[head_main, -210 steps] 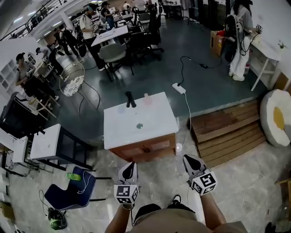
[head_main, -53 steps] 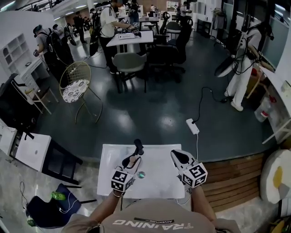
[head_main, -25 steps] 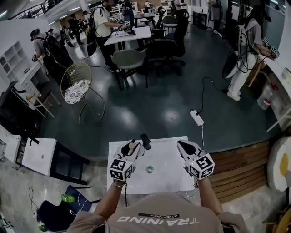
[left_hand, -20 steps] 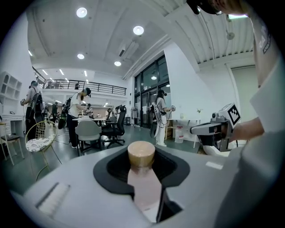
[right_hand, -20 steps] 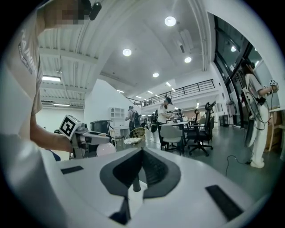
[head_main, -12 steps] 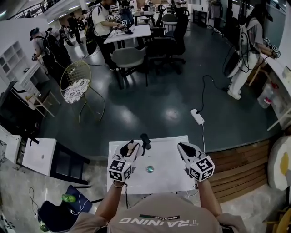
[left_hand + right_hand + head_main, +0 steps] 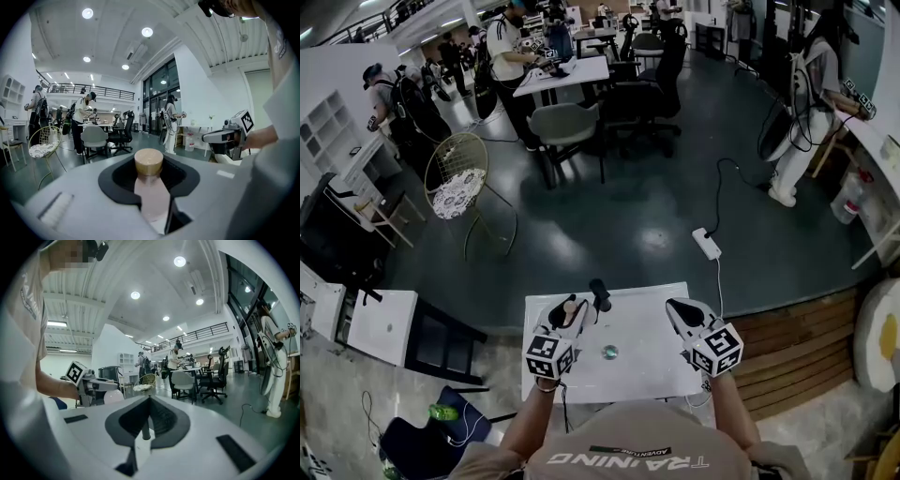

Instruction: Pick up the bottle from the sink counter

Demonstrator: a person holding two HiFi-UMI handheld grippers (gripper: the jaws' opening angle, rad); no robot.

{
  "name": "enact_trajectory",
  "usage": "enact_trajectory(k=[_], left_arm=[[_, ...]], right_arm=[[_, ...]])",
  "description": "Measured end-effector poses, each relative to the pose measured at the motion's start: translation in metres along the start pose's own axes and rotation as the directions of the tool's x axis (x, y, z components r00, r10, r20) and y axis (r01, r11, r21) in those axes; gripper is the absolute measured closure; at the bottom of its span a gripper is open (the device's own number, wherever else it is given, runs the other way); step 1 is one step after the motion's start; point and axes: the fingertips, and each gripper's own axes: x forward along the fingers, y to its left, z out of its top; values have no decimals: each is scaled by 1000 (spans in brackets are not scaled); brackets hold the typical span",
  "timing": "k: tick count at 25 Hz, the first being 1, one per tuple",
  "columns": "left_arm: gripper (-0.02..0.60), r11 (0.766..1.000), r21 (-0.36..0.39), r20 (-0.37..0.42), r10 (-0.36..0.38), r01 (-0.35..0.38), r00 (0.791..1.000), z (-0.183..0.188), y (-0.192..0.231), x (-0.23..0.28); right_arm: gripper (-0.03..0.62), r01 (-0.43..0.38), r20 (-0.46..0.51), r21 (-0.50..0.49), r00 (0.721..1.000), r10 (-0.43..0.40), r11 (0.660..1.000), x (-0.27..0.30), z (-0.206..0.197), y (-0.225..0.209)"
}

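Grip of left gripper (image 7: 566, 313) closed around pale pink, tan-capped bottle (image 7: 149, 186), just left of black faucet (image 7: 600, 292) on white sink counter (image 7: 649, 362). Well right of faucet: right gripper (image 7: 681, 313), jaws pressed together, nothing between them.

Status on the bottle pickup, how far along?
Done: the left gripper is at the bottle, jaws closed on its body. In hand: that grip, over the sink counter. Left: lifting it clear; whether it is already off the surface cannot be told. The right gripper holds nothing.
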Motion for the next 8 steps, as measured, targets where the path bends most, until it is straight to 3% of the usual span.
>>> enact_trajectory(k=[8], left_arm=[[459, 1000, -22, -4, 14, -14, 1000, -4, -4, 3]], right_arm=[[585, -33, -15, -5, 999, 33, 999, -4, -2, 1]])
